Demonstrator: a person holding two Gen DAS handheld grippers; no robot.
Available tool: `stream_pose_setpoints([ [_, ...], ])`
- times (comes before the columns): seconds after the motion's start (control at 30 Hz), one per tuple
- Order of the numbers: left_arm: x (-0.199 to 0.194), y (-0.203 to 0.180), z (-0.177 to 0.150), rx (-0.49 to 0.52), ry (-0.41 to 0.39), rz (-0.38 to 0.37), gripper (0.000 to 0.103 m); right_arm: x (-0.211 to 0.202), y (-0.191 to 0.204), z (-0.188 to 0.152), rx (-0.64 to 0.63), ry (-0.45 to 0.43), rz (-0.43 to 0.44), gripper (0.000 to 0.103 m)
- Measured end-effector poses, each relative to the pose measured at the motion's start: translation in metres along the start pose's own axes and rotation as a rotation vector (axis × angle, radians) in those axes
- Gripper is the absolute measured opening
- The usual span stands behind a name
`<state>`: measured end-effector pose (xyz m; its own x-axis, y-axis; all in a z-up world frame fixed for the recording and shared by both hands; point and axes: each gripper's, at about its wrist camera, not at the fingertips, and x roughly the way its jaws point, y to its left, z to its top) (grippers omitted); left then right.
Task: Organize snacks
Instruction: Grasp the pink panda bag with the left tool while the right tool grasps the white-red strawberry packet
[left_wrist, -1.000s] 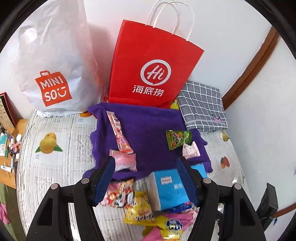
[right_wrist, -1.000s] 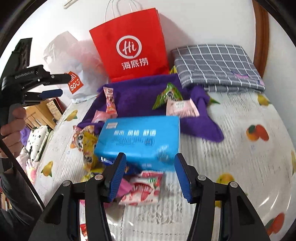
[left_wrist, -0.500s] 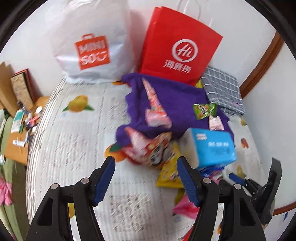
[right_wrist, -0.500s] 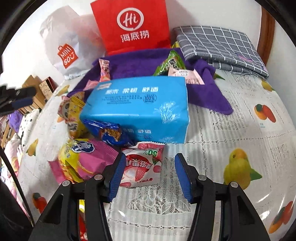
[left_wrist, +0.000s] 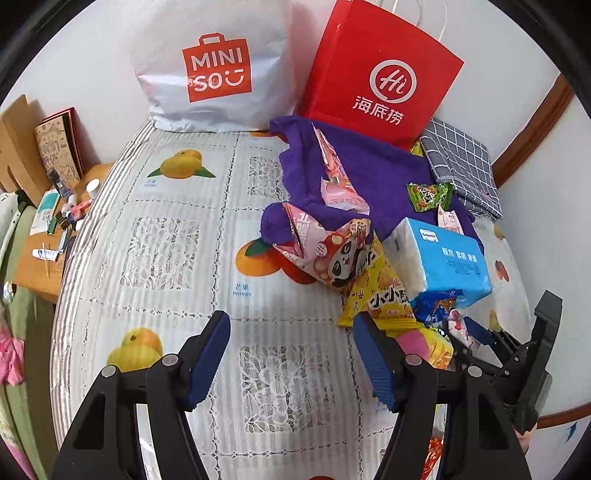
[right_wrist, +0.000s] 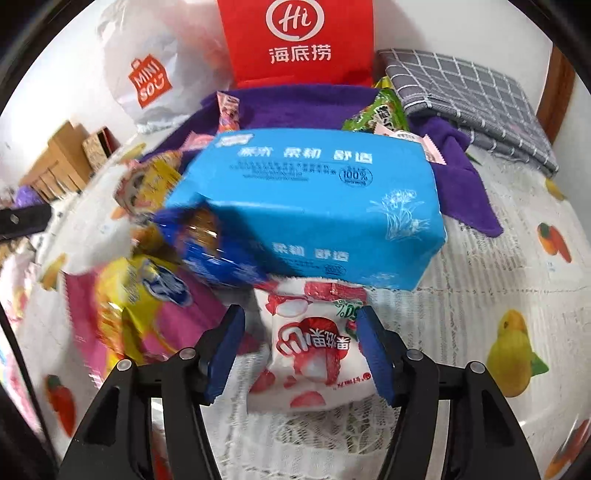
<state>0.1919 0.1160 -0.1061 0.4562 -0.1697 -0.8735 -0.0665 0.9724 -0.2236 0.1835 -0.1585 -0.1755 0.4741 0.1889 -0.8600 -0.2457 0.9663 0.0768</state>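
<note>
The right gripper hangs low over a white strawberry snack packet. Its jaws are open on each side of the packet and do not press it. The packet lies on the bench, partly under a blue tissue pack. The left gripper has open jaws with nothing between them, above bare fruit-print cloth. More snacks lie in a heap near a purple towel.

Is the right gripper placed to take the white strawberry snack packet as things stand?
Probably yes. The right gripper stands open astride the white strawberry packet, nothing between pads and packet. The blue tissue pack overlaps only its far end.
</note>
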Motion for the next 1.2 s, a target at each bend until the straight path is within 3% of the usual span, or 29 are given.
stream_pose_setpoints([
  [0.03, 0.000, -0.001, -0.002, 0.009, -0.005, -0.001, 0.067, 0.000, -0.001, -0.001, -0.009, -0.007, -0.012, 0.052],
  [0.27, 0.011, -0.014, -0.009, 0.068, -0.016, 0.026, 0.067, -0.008, -0.020, -0.016, -0.030, -0.048, -0.012, 0.051],
  [0.5, 0.019, -0.022, -0.008, 0.075, -0.078, -0.010, 0.067, -0.009, -0.052, -0.020, 0.079, -0.093, 0.045, 0.054],
  [0.6, 0.023, -0.023, 0.001, 0.059, -0.119, -0.005, 0.067, -0.005, -0.043, -0.021, 0.044, -0.091, -0.016, 0.055],
  [0.73, 0.031, -0.029, 0.013, 0.075, -0.143, 0.012, 0.067, -0.003, -0.042, -0.018, 0.029, -0.092, -0.015, 0.057],
  [0.87, 0.045, -0.037, 0.019, 0.137, -0.142, 0.082, 0.066, -0.004, -0.044, -0.018, 0.036, -0.093, 0.003, 0.059],
  [1.0, 0.055, -0.035, 0.023, 0.144, -0.128, 0.091, 0.067, -0.004, -0.043, -0.020, 0.032, -0.093, -0.001, 0.060],
  [1.2, 0.076, -0.031, 0.032, 0.145, -0.036, 0.081, 0.067, -0.004, -0.042, -0.019, 0.025, -0.088, -0.008, 0.060],
])
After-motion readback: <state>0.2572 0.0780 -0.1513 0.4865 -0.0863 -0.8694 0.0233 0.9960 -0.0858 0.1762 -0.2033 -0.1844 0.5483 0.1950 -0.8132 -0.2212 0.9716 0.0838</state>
